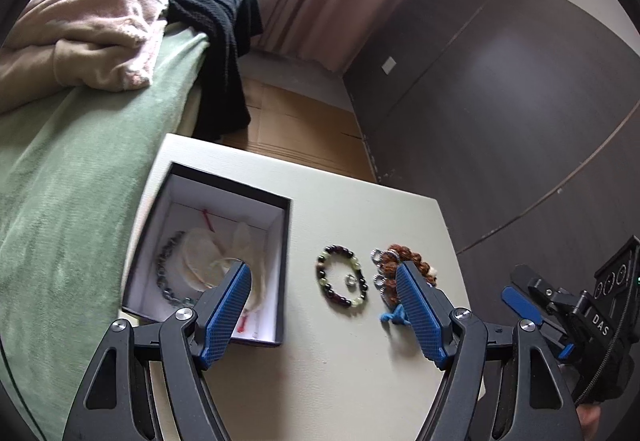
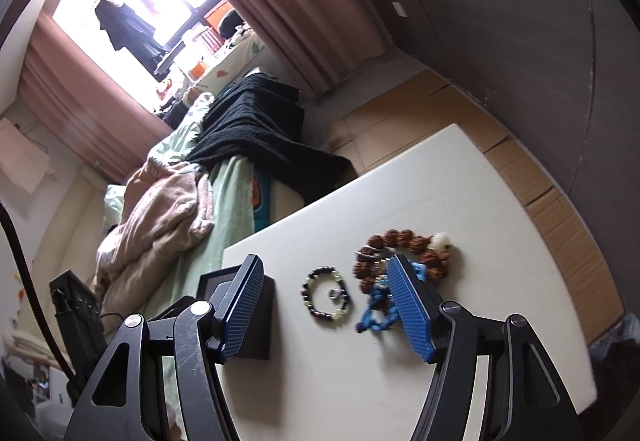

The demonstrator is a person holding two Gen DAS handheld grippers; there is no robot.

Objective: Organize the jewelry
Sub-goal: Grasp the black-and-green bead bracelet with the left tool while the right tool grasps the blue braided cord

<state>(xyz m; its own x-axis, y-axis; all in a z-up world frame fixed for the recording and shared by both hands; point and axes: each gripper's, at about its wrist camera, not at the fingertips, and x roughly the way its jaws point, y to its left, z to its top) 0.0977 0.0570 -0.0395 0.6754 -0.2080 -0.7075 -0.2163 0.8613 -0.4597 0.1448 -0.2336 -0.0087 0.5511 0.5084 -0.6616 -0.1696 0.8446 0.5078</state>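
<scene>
Currently, a bead bracelet [image 1: 342,280] of dark, near-black beads broken by a few pale green ones is being shown lying flat on the cream table [image 1: 352,381], with a small silver ring [image 1: 350,280] resting inside its loop. Just beside it, toward the right, a chunkier bracelet of rough brown beads [image 1: 404,261] is being seen tangled with a silvery chain [image 1: 378,273] and a blue cord [image 1: 394,315]; in the right wrist view the same brown beads [image 2: 404,253] are being seen carrying one whitish bead [image 2: 440,240], and the blue cord [image 2: 376,315] is trailing toward the camera. A black box [image 1: 286,265] with a white lining is being seen standing open on the table's left part, next to the green-covered bed [image 1: 80,201]. Inside it a dark beaded bracelet [image 1: 166,269], a pale cloth pouch [image 1: 212,253] and a thin red string [image 1: 208,219] are being held. The left gripper [image 1: 323,273] is being held above the table with its blue-padded fingers spread wide, nothing between them. The right gripper [image 2: 325,269] is likewise being held wide apart, empty, over the dark bracelet [image 2: 326,299].
</scene>
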